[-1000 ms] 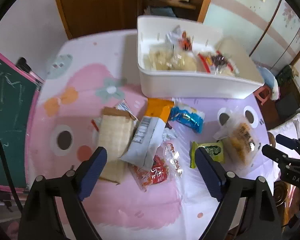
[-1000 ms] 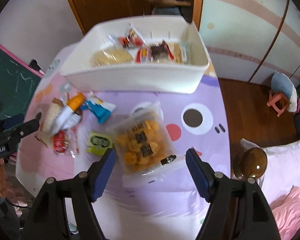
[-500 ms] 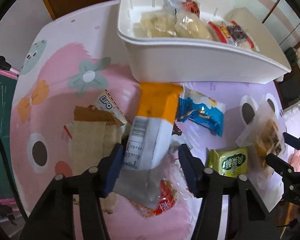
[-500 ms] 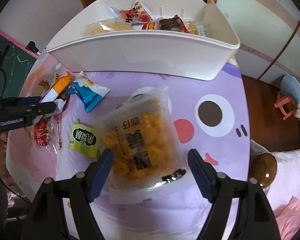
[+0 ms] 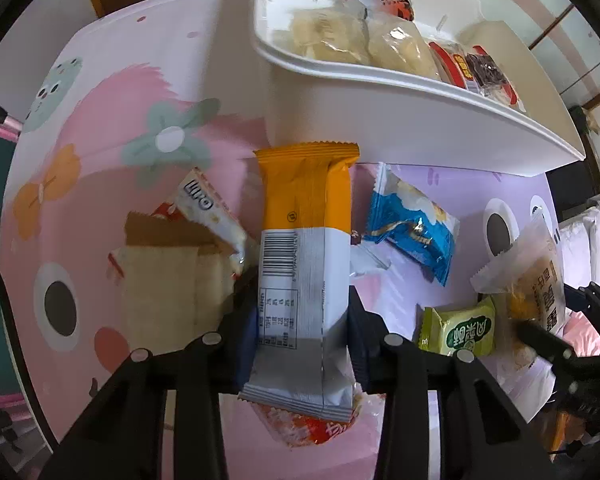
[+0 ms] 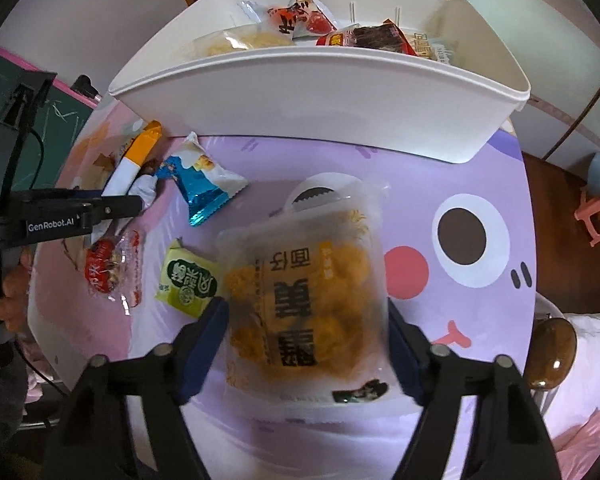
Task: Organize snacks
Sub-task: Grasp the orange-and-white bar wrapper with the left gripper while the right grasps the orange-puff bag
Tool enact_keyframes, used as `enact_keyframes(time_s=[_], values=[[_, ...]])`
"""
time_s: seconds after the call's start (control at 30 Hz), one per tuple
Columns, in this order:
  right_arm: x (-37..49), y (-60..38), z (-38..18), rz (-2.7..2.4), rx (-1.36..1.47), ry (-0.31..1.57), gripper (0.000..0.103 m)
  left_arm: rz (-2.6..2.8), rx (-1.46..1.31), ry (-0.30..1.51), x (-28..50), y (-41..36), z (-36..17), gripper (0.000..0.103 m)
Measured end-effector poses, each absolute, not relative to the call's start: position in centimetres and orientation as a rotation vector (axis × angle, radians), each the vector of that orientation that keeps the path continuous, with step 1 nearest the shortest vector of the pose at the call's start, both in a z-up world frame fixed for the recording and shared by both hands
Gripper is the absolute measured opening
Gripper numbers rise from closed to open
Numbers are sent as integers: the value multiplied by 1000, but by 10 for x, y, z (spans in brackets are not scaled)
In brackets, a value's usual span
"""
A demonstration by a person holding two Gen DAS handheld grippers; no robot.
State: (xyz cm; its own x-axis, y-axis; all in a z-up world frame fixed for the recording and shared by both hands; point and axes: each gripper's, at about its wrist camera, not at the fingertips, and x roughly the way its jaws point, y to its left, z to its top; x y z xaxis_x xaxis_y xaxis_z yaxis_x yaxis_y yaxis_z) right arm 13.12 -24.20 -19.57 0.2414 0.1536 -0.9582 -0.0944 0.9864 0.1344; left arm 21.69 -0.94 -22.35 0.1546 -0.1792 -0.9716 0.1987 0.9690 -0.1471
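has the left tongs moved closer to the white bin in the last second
Yes. The left tongs moved forward toward the white bin, now straddling the orange-and-white packet.

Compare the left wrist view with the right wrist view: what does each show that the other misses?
Left wrist only: the beige wafer pack and white Oho packet beside the orange-and-white packet in the left claw. Right wrist only: the whole puffed-snack bag between the right claw fingers, plus a pink stool. Both: the white bin, blue packet and green packet.
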Motion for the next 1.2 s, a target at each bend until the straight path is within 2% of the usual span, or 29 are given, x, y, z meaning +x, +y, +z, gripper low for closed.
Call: enact_keyframes(time_s=[0.03,0.07,0.17,0.4,0.67,0.87,1.07,1.2], values=[[130,-246,-193,169,78,1312,60,-267,14,1386,216,-8,-222,37],[130,-249,-190,167,102,1304,49,-264,11,1383,214,-7,-222,37],[130,-256,-181,184,159,1292,35,-255,4,1369,206,-5,-213,36],[128,-251,-172,199,143,1273,26,-239,-21,1322,187,8,-190,36],[121,-242,-142,170,112,1250,5,-243,-36,1241,164,2,-146,36],[112,-234,-105,169,74,1202,0,-258,-54,1183,154,-2,-105,36],[113,-227,-40,188,34,1081,0,-274,-46,1122,153,-5,-62,36],[123,-233,-20,163,28,1059,0,-296,-40,1093,156,-12,-43,36]])
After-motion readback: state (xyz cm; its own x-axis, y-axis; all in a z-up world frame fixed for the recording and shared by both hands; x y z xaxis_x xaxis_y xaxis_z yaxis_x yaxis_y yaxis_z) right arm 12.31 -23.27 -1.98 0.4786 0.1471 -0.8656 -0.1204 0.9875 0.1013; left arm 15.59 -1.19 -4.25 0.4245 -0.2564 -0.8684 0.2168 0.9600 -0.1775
